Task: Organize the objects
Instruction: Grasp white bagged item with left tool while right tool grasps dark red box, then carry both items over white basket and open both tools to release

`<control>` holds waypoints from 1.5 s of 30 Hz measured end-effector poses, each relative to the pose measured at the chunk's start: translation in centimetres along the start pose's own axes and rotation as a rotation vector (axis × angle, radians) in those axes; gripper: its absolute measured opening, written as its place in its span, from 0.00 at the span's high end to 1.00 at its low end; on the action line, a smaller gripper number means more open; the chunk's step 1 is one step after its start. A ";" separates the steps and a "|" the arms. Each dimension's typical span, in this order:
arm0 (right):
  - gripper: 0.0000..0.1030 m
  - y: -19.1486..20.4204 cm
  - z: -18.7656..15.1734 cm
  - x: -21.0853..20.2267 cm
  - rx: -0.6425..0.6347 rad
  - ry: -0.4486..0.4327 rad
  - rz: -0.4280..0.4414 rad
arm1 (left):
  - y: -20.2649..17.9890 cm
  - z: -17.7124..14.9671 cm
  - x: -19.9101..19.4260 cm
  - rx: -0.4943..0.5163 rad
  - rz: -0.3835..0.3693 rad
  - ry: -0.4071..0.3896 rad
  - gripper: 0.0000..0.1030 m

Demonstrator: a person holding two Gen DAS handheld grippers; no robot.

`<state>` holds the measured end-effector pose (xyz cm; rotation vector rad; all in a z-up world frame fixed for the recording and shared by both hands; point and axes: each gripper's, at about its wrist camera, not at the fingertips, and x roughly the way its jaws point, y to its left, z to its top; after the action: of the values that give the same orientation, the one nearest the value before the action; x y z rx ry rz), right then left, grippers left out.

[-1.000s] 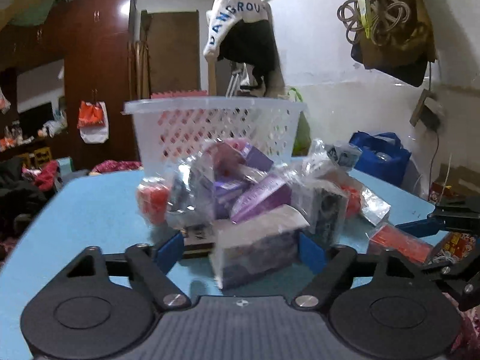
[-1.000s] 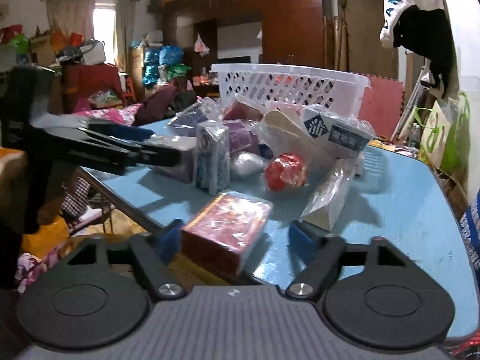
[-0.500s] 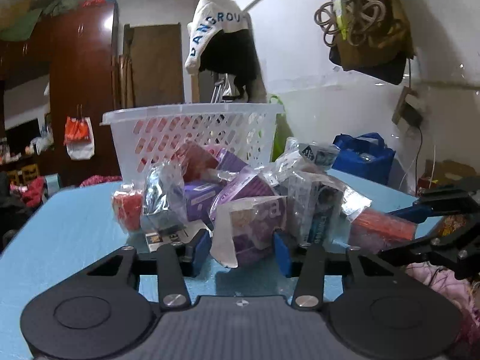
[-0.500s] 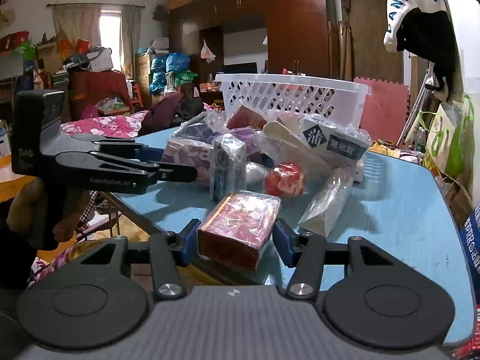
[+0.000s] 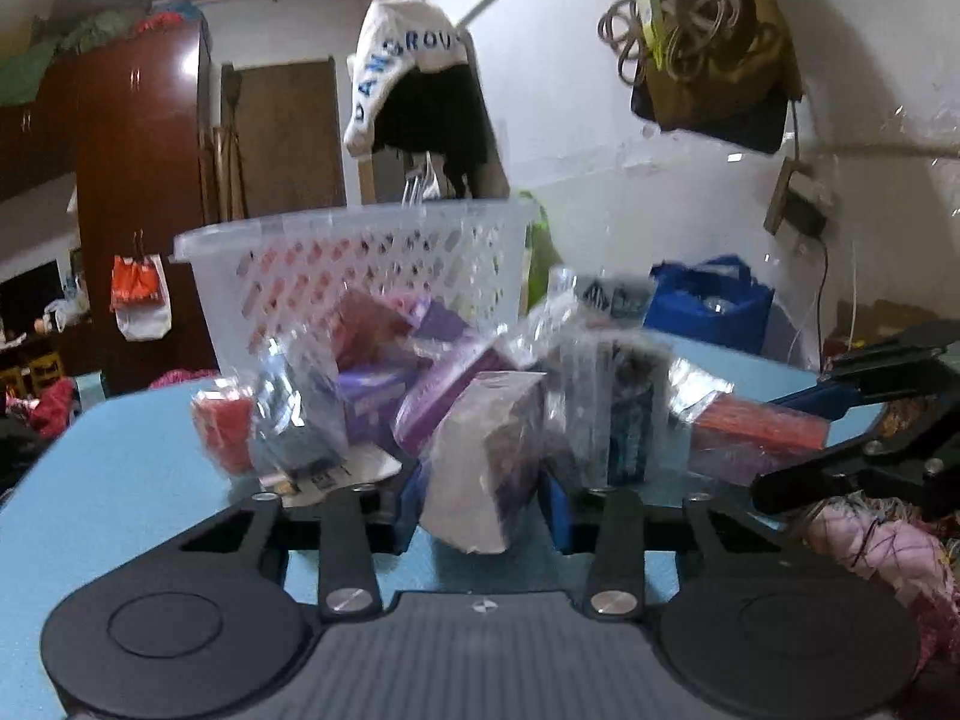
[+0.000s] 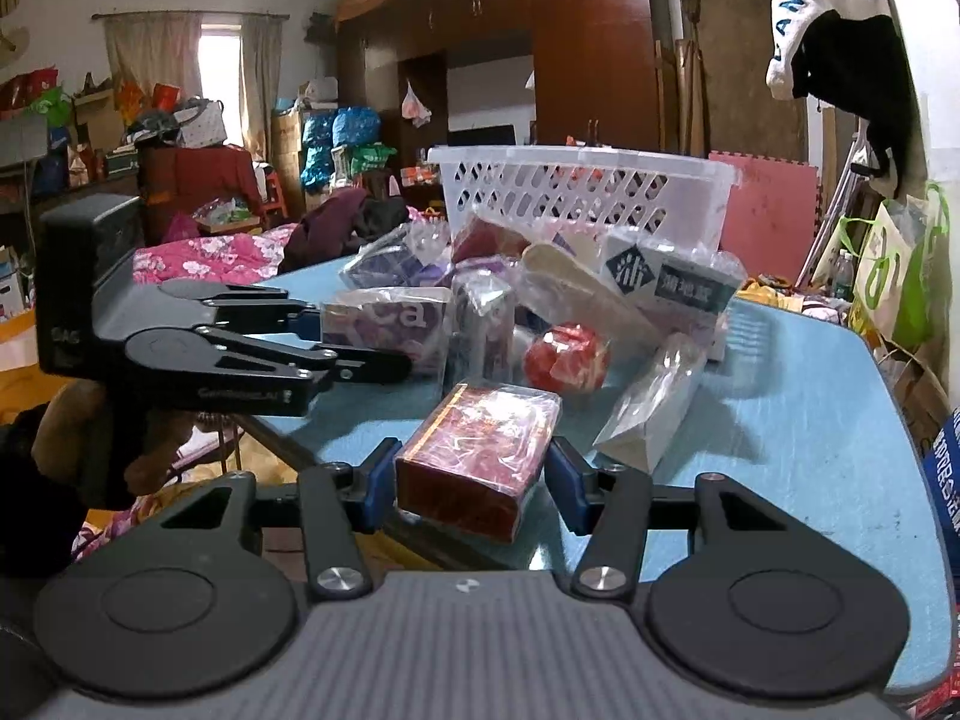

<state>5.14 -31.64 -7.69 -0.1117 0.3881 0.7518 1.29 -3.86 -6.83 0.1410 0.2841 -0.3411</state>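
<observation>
Left gripper (image 5: pixel 480 501) clamped on the plastic-wrapped white-and-purple box (image 5: pixel 486 462); right gripper (image 6: pixel 474 489) pinching the cellophane-wrapped red box (image 6: pixel 480 456). Both in front of the white perforated plastic basket (image 6: pixel 585 192), probably bound there.

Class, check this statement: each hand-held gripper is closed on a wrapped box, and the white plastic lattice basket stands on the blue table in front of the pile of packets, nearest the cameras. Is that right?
Not quite. The white plastic lattice basket stands on the blue table behind the pile of packets, farthest from the cameras, as the right wrist view shows. The rest holds: left hand-held gripper grips a purple-and-white wrapped box, right hand-held gripper a red wrapped box.
</observation>
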 end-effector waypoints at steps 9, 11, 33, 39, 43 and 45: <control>0.46 -1.0 2.0 -1.6 0.030 -0.102 -0.012 | 1.1 1.2 -1.1 -0.048 0.008 -0.053 0.61; 0.46 -1.2 2.8 -1.8 0.028 -0.127 -0.024 | 1.4 1.8 -1.4 -0.057 0.017 -0.074 0.61; 0.13 -7.3 18.7 11.7 0.011 -0.133 -0.187 | 10.4 17.6 13.3 -0.251 0.171 0.045 0.39; 0.00 -5.6 16.4 8.0 -0.048 -0.146 -0.229 | 11.0 15.5 9.1 -0.261 0.182 -0.031 0.29; 0.00 -6.1 12.6 4.3 0.019 -0.146 -0.211 | 9.8 11.6 3.7 -0.248 0.205 -0.059 0.21; 0.00 -6.8 10.4 3.3 0.087 -0.135 -0.201 | 9.2 9.2 1.9 -0.249 0.194 -0.054 0.21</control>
<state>15.16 -32.00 0.37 -0.0173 0.2755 0.5401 8.50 2.45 2.19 -0.0856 0.2550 -0.1153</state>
